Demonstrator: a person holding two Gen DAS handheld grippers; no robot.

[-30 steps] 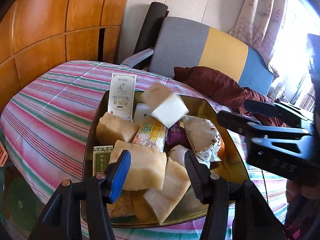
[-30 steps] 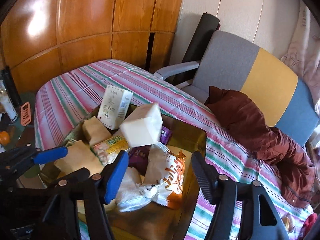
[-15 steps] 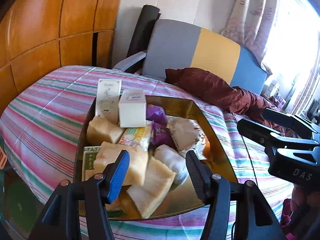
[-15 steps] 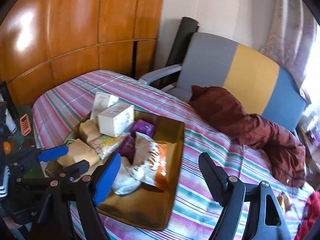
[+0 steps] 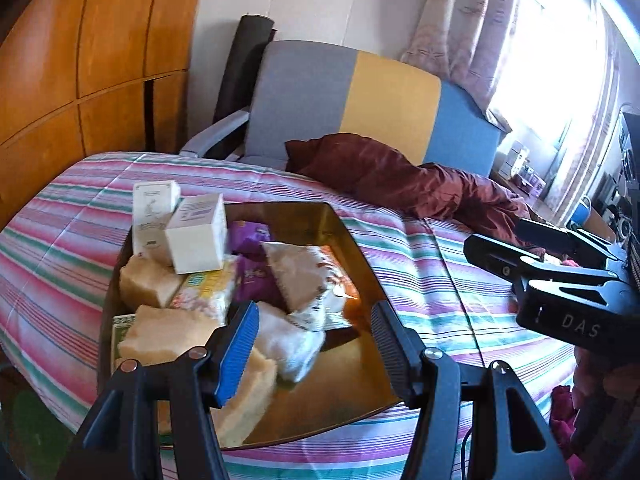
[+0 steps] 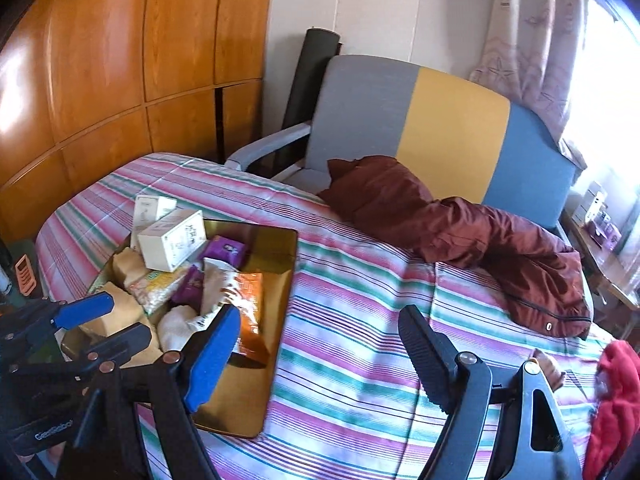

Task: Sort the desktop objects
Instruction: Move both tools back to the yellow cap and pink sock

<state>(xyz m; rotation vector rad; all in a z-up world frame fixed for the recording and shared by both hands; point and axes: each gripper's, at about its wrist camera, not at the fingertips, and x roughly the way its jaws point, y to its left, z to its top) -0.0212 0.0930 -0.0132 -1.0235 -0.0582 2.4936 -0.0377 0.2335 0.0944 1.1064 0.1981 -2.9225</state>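
On the striped bedspread (image 6: 352,320), 1 gold tray (image 6: 280,240) piled at its left half: 2 white boxes, a tall one (image 5: 154,212) leaning at the far-left rim and a squarer one (image 5: 198,238) resting on the heap just beside it. Below them, 3 tan sponge blocks (image 5: 148,284), 1 yellow-green snack pack (image 5: 208,290), 2 purple packets (image 5: 252,256), 1 white-and-orange bag (image 5: 304,276), 1 white cloth wad (image 5: 288,340). Right half of tray floor bare, reflecting gold.

Left gripper (image 5: 314,344) released, jaws spread wide, holding nothing, hovering over tray's near edge. Right gripper (image 6: 320,356) likewise released and empty, jaws apart, poised over tray's right rim and the open bedspread beyond.

To the right of tray, a broad stretch of uncluttered stripes. Farther right and back, 1 maroon jacket (image 6: 460,232) draped from bed toward 1 grey-yellow-blue armchair (image 6: 440,128). At far right, red fabric (image 6: 616,400) at bed's edge.
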